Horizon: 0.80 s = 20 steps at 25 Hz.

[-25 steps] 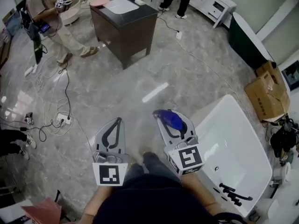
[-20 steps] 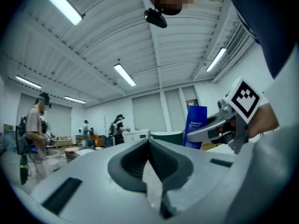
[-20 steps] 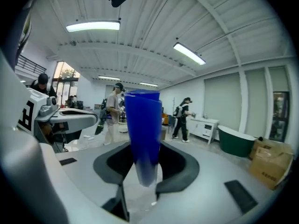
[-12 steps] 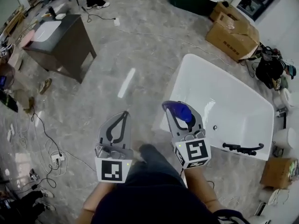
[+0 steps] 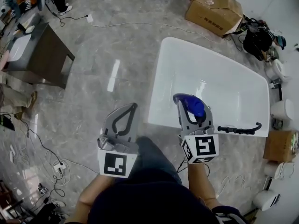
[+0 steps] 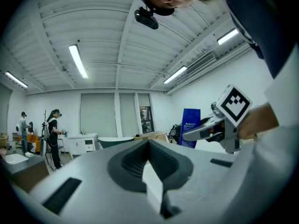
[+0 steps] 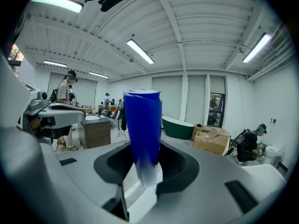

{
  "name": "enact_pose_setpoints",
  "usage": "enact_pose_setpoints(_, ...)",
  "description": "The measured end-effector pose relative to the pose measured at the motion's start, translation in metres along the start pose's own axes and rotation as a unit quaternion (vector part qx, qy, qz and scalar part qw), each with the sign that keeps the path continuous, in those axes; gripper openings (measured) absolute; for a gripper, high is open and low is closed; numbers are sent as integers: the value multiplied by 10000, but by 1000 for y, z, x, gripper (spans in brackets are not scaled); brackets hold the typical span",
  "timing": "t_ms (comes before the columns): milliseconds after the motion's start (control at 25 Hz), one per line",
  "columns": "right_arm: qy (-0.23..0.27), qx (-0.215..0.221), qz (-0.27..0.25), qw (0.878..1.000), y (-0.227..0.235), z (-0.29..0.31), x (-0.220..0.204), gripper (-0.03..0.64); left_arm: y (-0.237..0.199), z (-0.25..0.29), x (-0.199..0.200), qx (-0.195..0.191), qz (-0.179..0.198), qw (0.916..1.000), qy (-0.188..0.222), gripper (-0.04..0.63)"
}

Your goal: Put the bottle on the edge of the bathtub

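The blue bottle [image 7: 142, 129] is clamped in the right gripper's [image 5: 191, 106] jaws, in the air above the near end of the white bathtub [image 5: 156, 92], which spreads toward twelve o'clock. Setting it on the rim and releasing it are left to do. The left gripper [image 5: 133, 107], at nine o'clock, is closed and empty.

We count two tools, the left tool [image 5: 132, 108] and the right tool [image 5: 188, 111], and each carries one marker cube. There is one blue bottle [image 5: 192, 104]. We see two bathtubs: one white bathtub [image 5: 205, 73] and one dark green bathtub [image 7: 180, 127]. The white one bears one black faucet [image 5: 239, 129]. We count one dark bench [image 5: 44, 59]. Of cardboard boxes [image 5: 212, 6] we count at least two, with a second cardboard box [image 5: 279, 146] at the right edge. In the left gripper view we count two people [image 6: 53, 132].
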State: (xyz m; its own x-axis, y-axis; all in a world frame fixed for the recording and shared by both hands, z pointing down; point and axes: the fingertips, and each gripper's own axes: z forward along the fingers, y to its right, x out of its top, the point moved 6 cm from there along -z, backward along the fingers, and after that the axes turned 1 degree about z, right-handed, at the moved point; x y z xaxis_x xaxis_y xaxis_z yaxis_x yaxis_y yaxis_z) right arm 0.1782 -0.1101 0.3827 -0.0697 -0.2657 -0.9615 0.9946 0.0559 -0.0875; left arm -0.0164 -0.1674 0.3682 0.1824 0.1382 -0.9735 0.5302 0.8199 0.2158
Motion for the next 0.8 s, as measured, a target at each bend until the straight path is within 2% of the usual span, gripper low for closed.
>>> enact_pose_setpoints(320,-110,-224,127,9996,21,3,-12,160,10,33,-1,-365,71,9993,28,0)
enact_pose_setpoints(600,-185,-222,153,9995,36,4,-23,161,26,55,-5,-498,78,9987,-32,1)
enact_pose_setpoints(800,-335,-110,195,9992,41,11,-48,161,37,68,-17,-577,63,9981,-207,2)
